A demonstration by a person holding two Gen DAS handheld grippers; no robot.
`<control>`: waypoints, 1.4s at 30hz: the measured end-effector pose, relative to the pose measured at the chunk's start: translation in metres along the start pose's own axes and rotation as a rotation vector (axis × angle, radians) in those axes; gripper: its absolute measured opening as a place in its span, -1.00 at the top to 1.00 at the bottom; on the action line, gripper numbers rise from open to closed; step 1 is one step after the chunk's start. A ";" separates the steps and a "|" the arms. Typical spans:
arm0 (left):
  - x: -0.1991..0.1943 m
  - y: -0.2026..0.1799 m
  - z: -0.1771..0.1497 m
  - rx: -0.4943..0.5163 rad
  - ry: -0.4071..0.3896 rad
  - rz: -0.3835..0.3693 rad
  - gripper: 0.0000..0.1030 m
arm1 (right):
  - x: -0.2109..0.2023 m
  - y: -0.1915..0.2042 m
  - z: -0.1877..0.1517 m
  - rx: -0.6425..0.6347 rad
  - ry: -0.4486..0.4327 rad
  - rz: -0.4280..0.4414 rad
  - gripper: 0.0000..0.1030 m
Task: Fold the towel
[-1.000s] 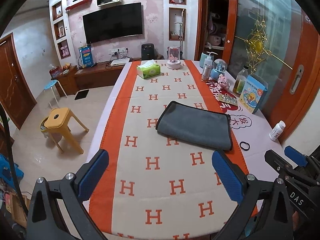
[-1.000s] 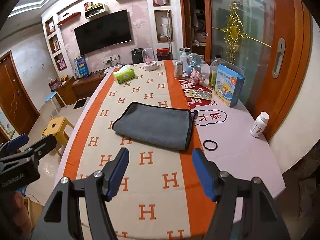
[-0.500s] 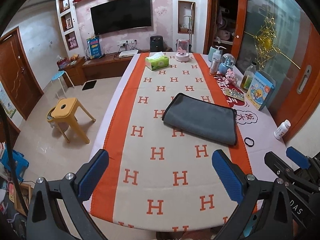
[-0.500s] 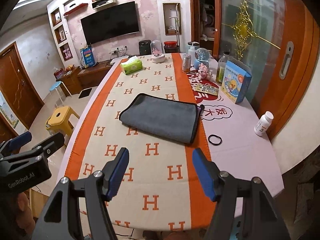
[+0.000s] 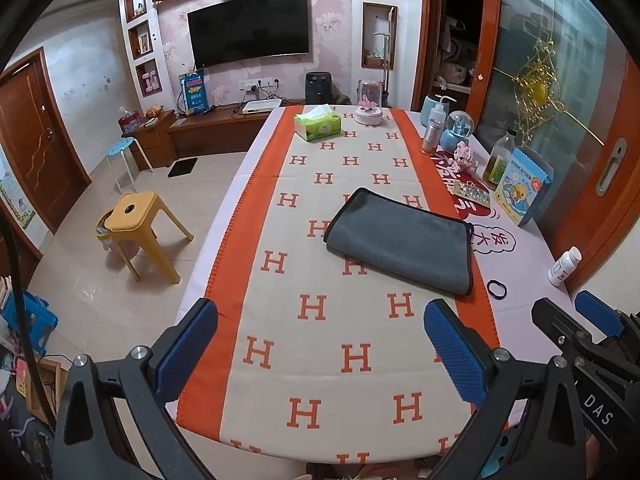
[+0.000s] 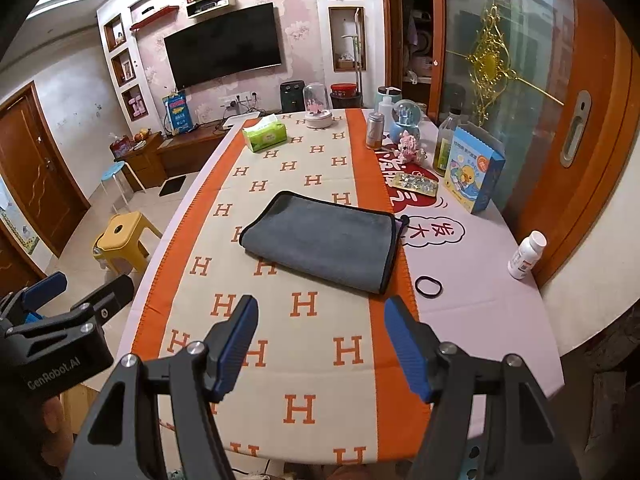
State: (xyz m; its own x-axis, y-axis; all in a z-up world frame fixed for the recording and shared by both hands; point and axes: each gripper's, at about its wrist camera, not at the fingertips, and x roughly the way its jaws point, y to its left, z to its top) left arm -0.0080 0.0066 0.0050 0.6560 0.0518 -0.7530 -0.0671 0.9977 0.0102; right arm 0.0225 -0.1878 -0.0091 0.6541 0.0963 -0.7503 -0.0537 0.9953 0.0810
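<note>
**So, towel folded on the runner, both grippers hanging back**

So the left view catches the floor off the table's left edge: a yellow stool [image 5: 134,216] and a small blue stool [image 5: 122,146], plus the right gripper [image 5: 576,320] poking in at the lower right. The right view gives the opposite: the left gripper [image 6: 80,300] at lower left, and the table's right edge close to the sliding door.

Left gripper [image 5: 320,344] is spread wide with nothing in it; right gripper [image 6: 320,340] is the same, released and empty. Both hover over the near edge of the table [image 6: 480,280], well apart from the towel.

Towel [image 5: 400,240] is grey with dark trim, lying folded flat around the middle of the table, its right end over the runner's orange border. Lots of bare runner between it and the near edge.

Clutter sits mostly along the right edge: hair tie [image 6: 428,286] just beside the towel's near right corner, pill bottle [image 6: 526,256], blue box [image 6: 472,176], pill pack [image 6: 416,184]. Tissue box [image 5: 318,126] and a glass dome [image 5: 369,102] are at the far end.
</note>
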 end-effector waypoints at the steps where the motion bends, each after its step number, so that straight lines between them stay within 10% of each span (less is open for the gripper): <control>1: 0.000 0.000 0.000 -0.001 -0.001 0.001 -0.99 | -0.001 -0.001 0.000 0.005 -0.001 -0.001 -0.28; 42: 0.001 -0.005 -0.003 0.001 0.003 -0.001 -0.99 | -0.001 -0.011 -0.002 0.005 0.023 0.017 -0.28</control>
State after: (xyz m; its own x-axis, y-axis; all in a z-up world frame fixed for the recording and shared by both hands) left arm -0.0097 0.0014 0.0024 0.6538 0.0508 -0.7549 -0.0660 0.9978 0.0099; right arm 0.0213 -0.1987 -0.0106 0.6355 0.1134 -0.7637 -0.0609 0.9934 0.0968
